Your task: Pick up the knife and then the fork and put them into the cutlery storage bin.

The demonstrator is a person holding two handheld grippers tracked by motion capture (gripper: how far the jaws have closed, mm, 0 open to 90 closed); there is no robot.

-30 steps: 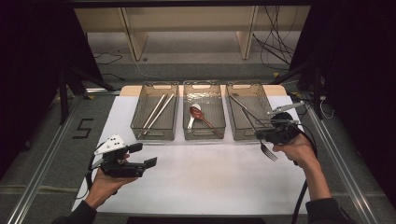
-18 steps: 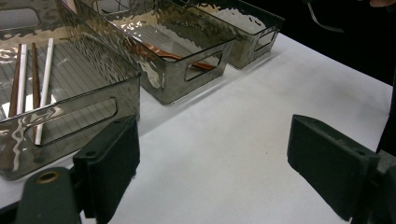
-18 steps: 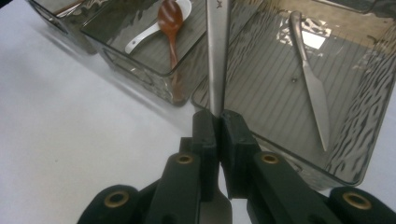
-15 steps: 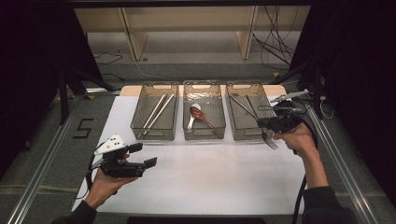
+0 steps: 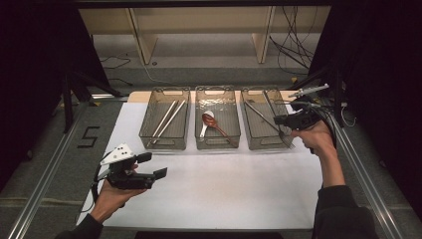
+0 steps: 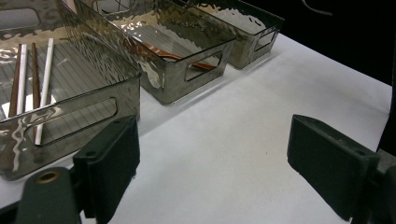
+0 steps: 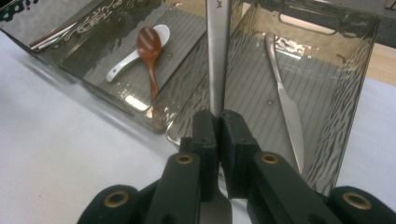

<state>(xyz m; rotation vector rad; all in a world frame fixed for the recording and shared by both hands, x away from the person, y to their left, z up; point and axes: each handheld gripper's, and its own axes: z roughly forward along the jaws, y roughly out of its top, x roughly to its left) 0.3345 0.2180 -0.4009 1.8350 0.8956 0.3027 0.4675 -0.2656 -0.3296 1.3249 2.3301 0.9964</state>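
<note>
Smoked grey plastic marks the three ribbed, see-through bins lined up across the far edge of the white table sheet [image 5: 224, 184], and over the right-hand bin [image 5: 265, 119] we see the right gripper [image 5: 279, 121], a black two-jaw tool held in the person's right hand [image 5: 313, 139]. In the right gripper view its jaws are pressed together on the flat stem of a silver metal fork [image 7: 217, 56], which runs upward from between the pads above that bin; in the high view the fork's tines [image 5: 287, 141] hang at the bin's near right corner, just above the sheet. On the floor of the same bin we see a silver table knife [image 7: 286, 100] lying lengthwise, apart from the held fork. The middle bin [image 5: 217, 122] holds a white ceramic spoon [image 7: 135, 53] and a reddish-brown wooden spoon [image 7: 149, 53], the brown one's bowl lying close against the white one's, while the left-hand bin [image 5: 165, 122] carries pale and brown chopsticks [image 6: 30, 79] laid side by side. Well apart from all this, at the near left of the sheet, the left gripper [image 5: 152, 167] is held in the person's left hand [image 5: 112, 196] above bare table; in the left gripper view we see its two black jaws standing wide apart with nothing between them, pointing toward the near wall of the left-hand bin.
</note>
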